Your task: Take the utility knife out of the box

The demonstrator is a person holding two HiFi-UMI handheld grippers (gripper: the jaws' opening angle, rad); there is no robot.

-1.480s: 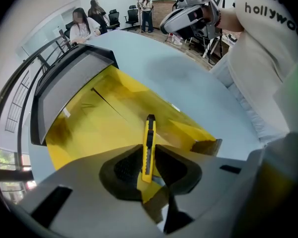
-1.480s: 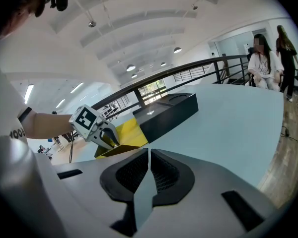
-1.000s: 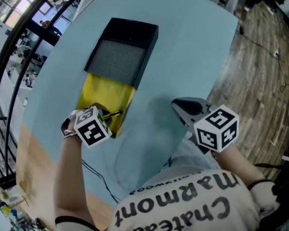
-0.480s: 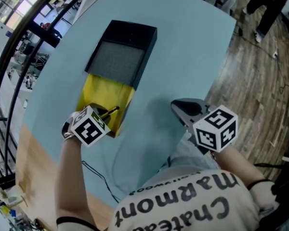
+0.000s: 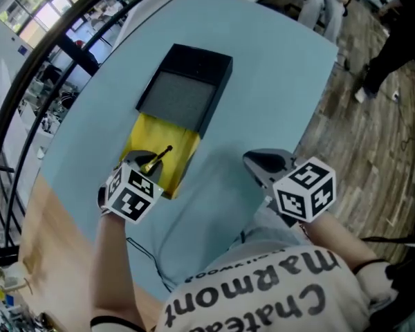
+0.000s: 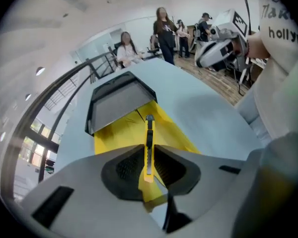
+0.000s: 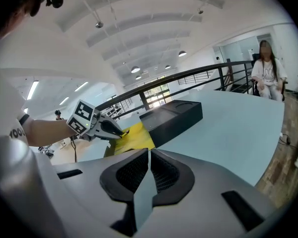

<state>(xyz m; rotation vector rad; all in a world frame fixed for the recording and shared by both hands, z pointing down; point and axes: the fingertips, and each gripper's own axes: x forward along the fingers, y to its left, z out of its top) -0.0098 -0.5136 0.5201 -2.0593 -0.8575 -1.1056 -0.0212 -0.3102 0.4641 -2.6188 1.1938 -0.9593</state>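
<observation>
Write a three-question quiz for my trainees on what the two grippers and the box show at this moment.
1. True or false: the left gripper is shut on the utility knife.
2. Pick one: the box's yellow tray is A) slid partly out of the black sleeve; B) fully inside the sleeve; C) lying on the floor.
3. Fill the gap: the right gripper holds ____.

Key: 1 true. 2 A. 3 nothing; its jaws are together over the table.
</observation>
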